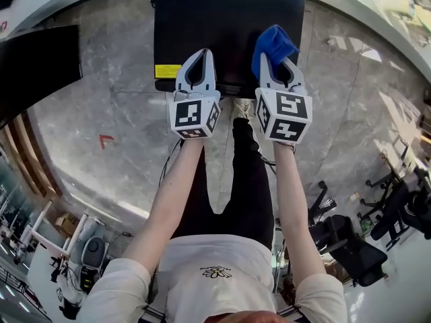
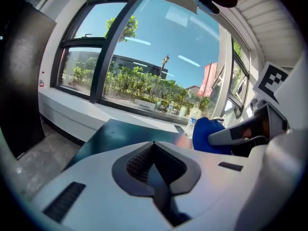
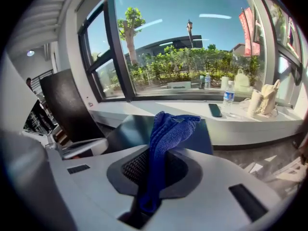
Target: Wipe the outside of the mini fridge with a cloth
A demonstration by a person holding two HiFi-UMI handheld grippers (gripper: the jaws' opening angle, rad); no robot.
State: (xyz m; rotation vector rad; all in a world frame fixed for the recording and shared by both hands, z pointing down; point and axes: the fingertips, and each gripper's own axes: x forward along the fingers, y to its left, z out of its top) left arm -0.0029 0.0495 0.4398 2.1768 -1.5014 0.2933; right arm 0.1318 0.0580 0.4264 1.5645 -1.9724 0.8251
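Note:
The black mini fridge [image 1: 229,19] stands on the stone floor straight ahead of me, and I look down on its top. Both grippers hover above its near edge. My right gripper [image 1: 275,58] is shut on a blue cloth [image 1: 273,41], which sticks up beyond the fingertips. In the right gripper view the cloth [image 3: 166,131] is clamped in the gripper [image 3: 156,150], with the fridge top [image 3: 127,126] behind it. My left gripper [image 1: 203,54] is shut and holds nothing. In the left gripper view the gripper [image 2: 154,144] points over the fridge top [image 2: 120,131], with the cloth [image 2: 206,134] to its right.
A tall black panel [image 1: 34,66] stands to the left of the fridge. Behind the fridge runs a white window sill [image 3: 192,112] with a phone [image 3: 215,110] and a water bottle [image 3: 229,94]. Office chairs [image 1: 363,241] crowd the right. A yellow label [image 1: 167,70] marks the fridge's near left corner.

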